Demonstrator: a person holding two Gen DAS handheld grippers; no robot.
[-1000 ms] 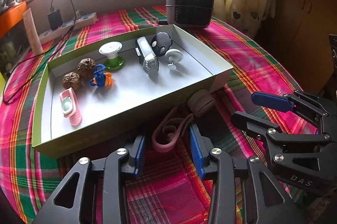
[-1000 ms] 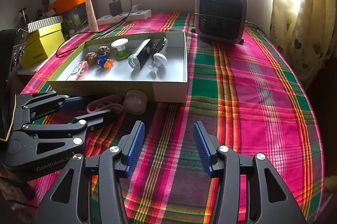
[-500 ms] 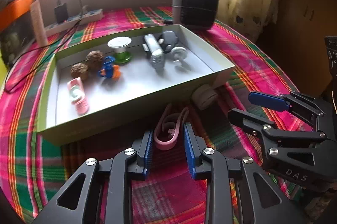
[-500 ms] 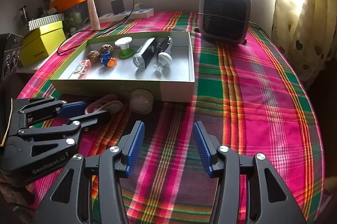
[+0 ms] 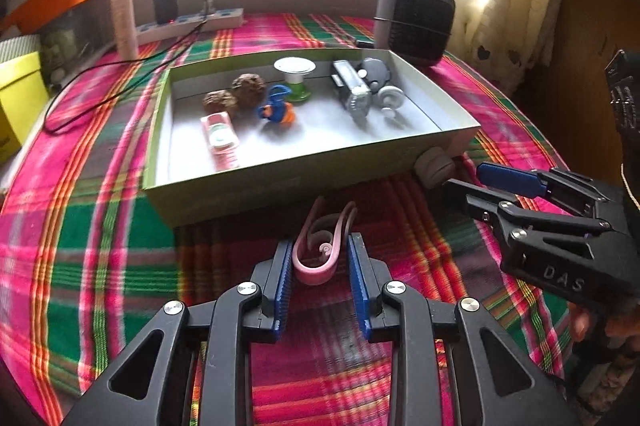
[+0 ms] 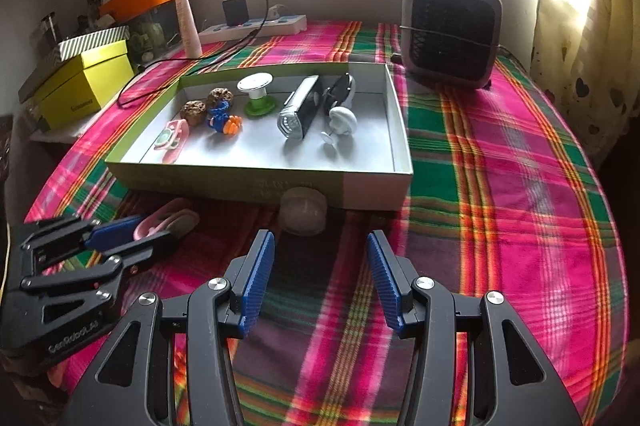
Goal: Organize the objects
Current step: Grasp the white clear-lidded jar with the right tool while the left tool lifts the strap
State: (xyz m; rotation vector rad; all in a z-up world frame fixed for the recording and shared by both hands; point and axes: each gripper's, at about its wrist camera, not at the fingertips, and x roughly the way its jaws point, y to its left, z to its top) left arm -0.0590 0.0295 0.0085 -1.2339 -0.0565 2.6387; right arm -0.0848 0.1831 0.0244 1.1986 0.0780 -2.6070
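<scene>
1. The left gripper (image 5: 318, 266) is clamped on a pink silicone strap (image 5: 320, 246), both blue pads against its looped end.
2. The strap lies on the plaid tablecloth (image 5: 100, 246), just in front of the shallow box (image 5: 280, 182).
3. The right gripper (image 6: 320, 266) has its jaws wide apart with nothing between them.
4. A round translucent container (image 6: 303, 211) touches the box's front wall.
5. In the box: 2 walnuts (image 5: 234, 94), a pink case (image 5: 220, 140) and a bike light (image 5: 352, 94).
</scene>
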